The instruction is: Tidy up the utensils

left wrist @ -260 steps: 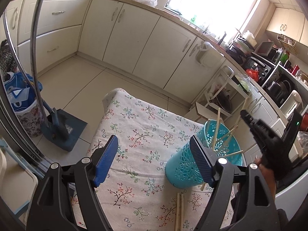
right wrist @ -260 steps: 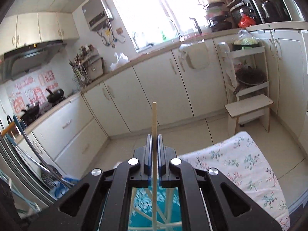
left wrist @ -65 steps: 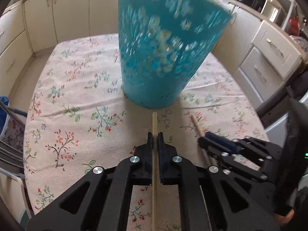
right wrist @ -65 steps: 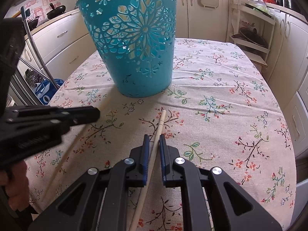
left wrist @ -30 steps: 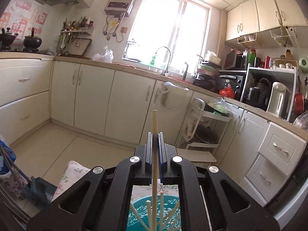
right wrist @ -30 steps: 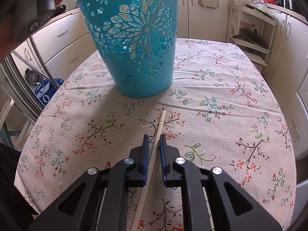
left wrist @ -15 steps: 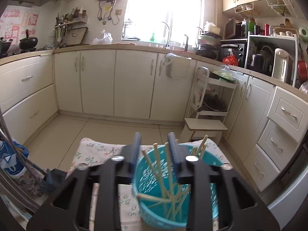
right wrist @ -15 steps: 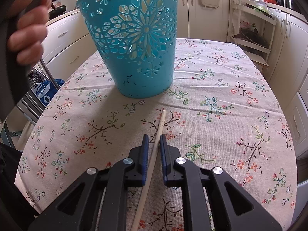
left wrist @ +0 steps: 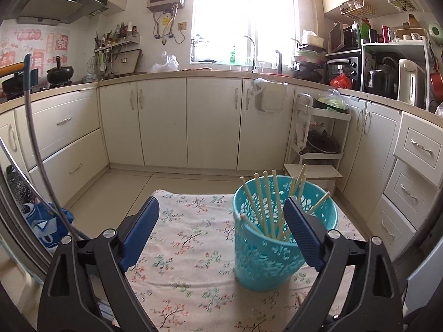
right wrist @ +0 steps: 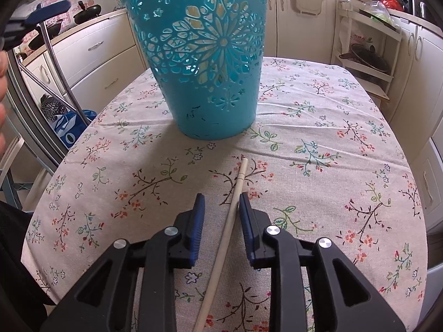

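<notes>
Left gripper opening wide, empty, lower frame. Right gripper opening narrowly around chopstick lying on tablecloth, below basket.

- pale wooden chopstick on table: near end cut off by bottom edge
- teal perforated plastic basket: right side hidden behind blue-padded finger
- basket rim cropped in right wrist view
</notes>
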